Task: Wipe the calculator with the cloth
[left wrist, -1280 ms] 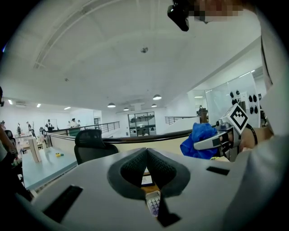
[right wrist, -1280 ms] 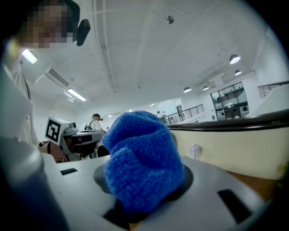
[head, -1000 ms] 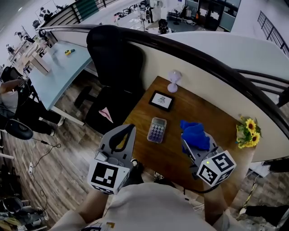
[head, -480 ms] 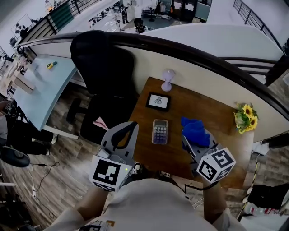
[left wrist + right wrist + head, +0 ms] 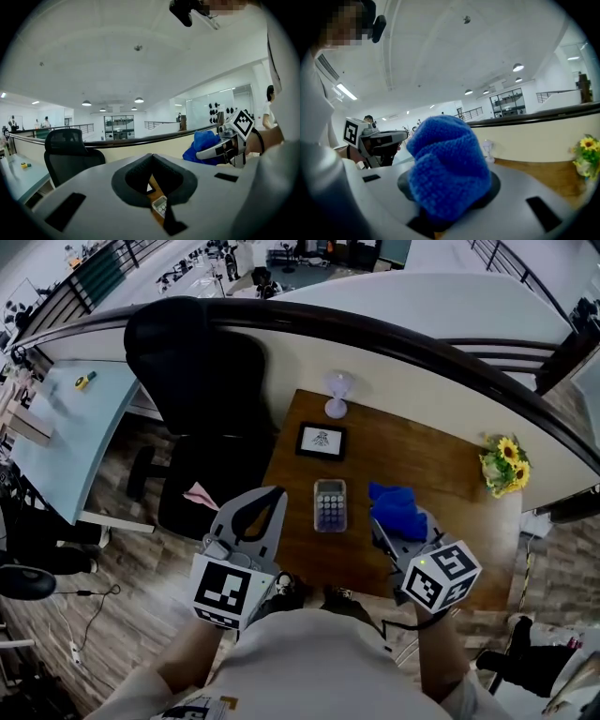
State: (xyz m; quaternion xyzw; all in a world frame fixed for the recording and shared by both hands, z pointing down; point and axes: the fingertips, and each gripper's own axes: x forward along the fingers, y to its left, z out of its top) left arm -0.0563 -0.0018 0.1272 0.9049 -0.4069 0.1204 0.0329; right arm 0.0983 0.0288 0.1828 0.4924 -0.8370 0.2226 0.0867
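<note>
— Calculator (image 5: 329, 504) count: how many are showing?
— One, lying flat on the wooden surface (image 5: 422, 456), long axis running away from the person, display end facing the one framed picture (image 5: 321, 441). One blue cloth (image 5: 398, 510) (bunched) is sitting clenched in the right gripper's (image 5: 392, 529) fingers, just beside it. The left gripper's (image 5: 272, 495) fingers are pressing together, gripping nothing.

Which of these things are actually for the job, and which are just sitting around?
For the job:
calculator
cloth, clamped in the right gripper

Just lying about:
picture frame
little lamp
sunflowers
chair
</note>
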